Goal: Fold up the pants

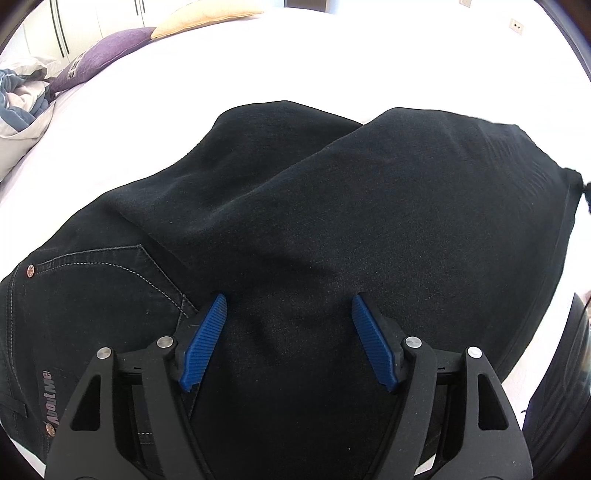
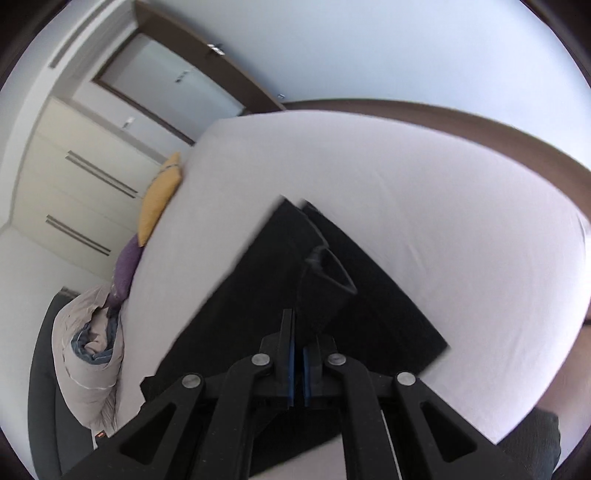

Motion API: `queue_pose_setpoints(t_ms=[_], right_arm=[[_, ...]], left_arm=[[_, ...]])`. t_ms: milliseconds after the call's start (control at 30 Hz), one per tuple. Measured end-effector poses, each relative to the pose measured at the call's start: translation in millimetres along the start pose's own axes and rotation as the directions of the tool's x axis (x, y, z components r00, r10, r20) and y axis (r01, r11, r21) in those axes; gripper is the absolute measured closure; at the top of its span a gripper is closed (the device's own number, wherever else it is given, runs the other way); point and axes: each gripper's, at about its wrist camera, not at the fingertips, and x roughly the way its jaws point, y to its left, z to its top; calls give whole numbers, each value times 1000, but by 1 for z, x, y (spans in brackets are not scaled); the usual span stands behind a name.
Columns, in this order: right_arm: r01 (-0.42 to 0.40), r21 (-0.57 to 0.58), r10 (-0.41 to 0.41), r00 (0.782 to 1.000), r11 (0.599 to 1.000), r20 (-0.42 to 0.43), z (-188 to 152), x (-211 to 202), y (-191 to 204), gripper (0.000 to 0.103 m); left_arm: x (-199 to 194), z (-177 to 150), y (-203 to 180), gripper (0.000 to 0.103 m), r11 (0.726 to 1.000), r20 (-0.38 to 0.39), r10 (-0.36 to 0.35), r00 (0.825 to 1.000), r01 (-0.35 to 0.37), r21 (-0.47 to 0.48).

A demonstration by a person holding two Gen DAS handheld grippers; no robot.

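Note:
Black pants [image 1: 332, 206] lie folded on a white bed [image 1: 332, 51], filling the left wrist view. A stitched pocket with a rivet [image 1: 103, 273] shows at the lower left. My left gripper [image 1: 289, 301] hovers just over the top layer. Its blue pads [image 1: 205, 339] stand wide apart and pinch nothing. In the right wrist view the pants [image 2: 258, 295] stretch away across the bed [image 2: 406, 184]. My right gripper [image 2: 301, 332] is shut on a fold of the fabric. A leg end [image 2: 328, 273] rises from that grip, with its hem gaping open.
A purple pillow [image 1: 103, 55] and a yellow pillow [image 1: 199, 16] lie at the bed's far left. Beside them is a rumpled duvet [image 1: 22, 99]. White wardrobe doors [image 2: 74, 192] and a brown-framed door [image 2: 173, 85] stand beyond the bed.

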Motion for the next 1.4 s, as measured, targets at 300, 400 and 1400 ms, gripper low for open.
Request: queue_pose_setpoints(t_ms=[300,400,1400], right_arm=[[11,20,-12,1000,1000,3,-3,5,-10,99],[13,17,-13,1000,1000,16,0,-2,-6,99],[21,-32,-24,994,999,-103,10,5,-34,86]], left_arm=[[7,9,-10,33,1000,-20,24,999,-24,5],[2,13,-13,33,1000,-24,26,999,-26,6],[-2,4,-14,18,999,8,11,1000,-12,48]])
